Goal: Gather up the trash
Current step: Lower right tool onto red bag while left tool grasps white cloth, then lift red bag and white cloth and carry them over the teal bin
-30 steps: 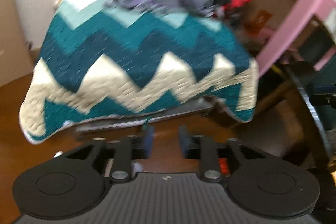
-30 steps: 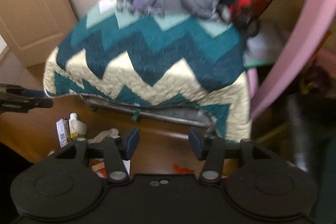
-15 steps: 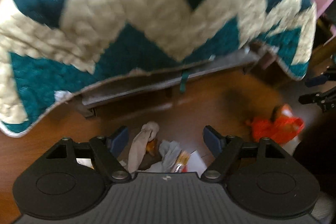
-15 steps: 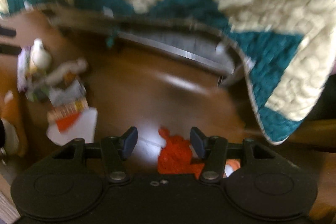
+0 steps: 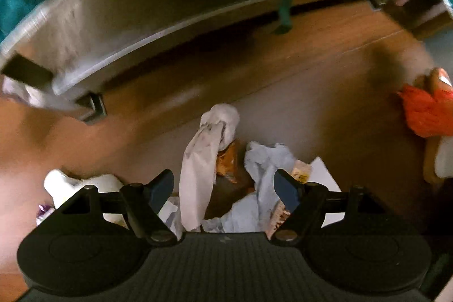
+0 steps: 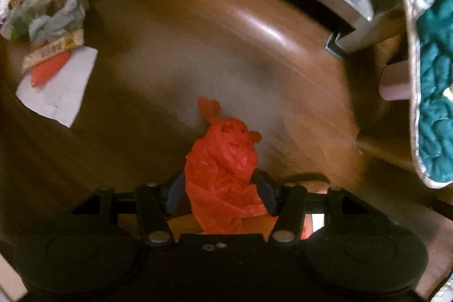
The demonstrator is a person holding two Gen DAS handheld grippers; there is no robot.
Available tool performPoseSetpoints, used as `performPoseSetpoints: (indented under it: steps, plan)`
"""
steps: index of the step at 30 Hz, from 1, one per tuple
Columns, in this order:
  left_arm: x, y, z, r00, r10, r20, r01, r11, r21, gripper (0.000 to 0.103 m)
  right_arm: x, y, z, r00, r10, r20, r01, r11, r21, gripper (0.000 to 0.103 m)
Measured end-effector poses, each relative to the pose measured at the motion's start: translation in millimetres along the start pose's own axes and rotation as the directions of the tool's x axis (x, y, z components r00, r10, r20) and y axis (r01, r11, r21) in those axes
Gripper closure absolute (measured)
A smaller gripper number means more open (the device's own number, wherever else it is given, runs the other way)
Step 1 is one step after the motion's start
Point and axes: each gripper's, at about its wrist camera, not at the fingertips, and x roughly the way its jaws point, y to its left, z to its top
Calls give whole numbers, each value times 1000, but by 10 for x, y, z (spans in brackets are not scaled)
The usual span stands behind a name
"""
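Note:
A pile of trash lies on the brown wooden floor. In the left wrist view my left gripper (image 5: 223, 187) is open just above it, its fingers on either side of a crumpled white tissue (image 5: 205, 157), a crumpled bluish paper (image 5: 267, 163) and an orange wrapper (image 5: 226, 160). A white bottle (image 5: 63, 184) lies to the left. In the right wrist view my right gripper (image 6: 220, 193) is open around a crumpled red plastic bag (image 6: 223, 169); the pads look close to it but not pressed in. The trash pile (image 6: 53, 24) and a white paper sheet (image 6: 61, 87) lie at upper left there.
A grey bed frame (image 5: 170, 10) with short legs runs across the back, with a teal and cream quilt (image 6: 436, 53) hanging over its corner. The red bag also shows at the right edge of the left wrist view (image 5: 424, 112). Bare floor lies between pile and bag.
Both grippers have tilted and dropped from facing the quilted bed to just above the floor. The left gripper opened wide over the pile. The right gripper came down around the red bag.

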Motion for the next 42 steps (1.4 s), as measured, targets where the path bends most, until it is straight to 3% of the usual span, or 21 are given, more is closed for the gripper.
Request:
performPoseSetpoints:
  steps: [15,20,22,25,31,42]
  plan:
    - [818,146,64,995,-4,-101,-1,999,-45,26,766,28,105,996,-60,-60,56,996,-66,47]
    - [898,157,69,995,12,-95,-18,998,-62,27,784,-10,124,998,-57,-25,56,997,-54,47]
    - [937,141,69,996,8,-94,-15,997,-74,41,777,1,130,998,-68,-10,67,996,-59,49]
    - [962,116,67,995,16,-95,-24,996,-85,52,756,25,128,997,-75,6,75,994,-75,51]
    - [917,125,46,998,8,-57,-14,993,-114,64,690,84,152,996,-79,37,82,990,-113,66]
    - [611,172,84,1000,-2,-8,1,980,-199,72,56,265,384,986,-24,165,48,989,-141,68]
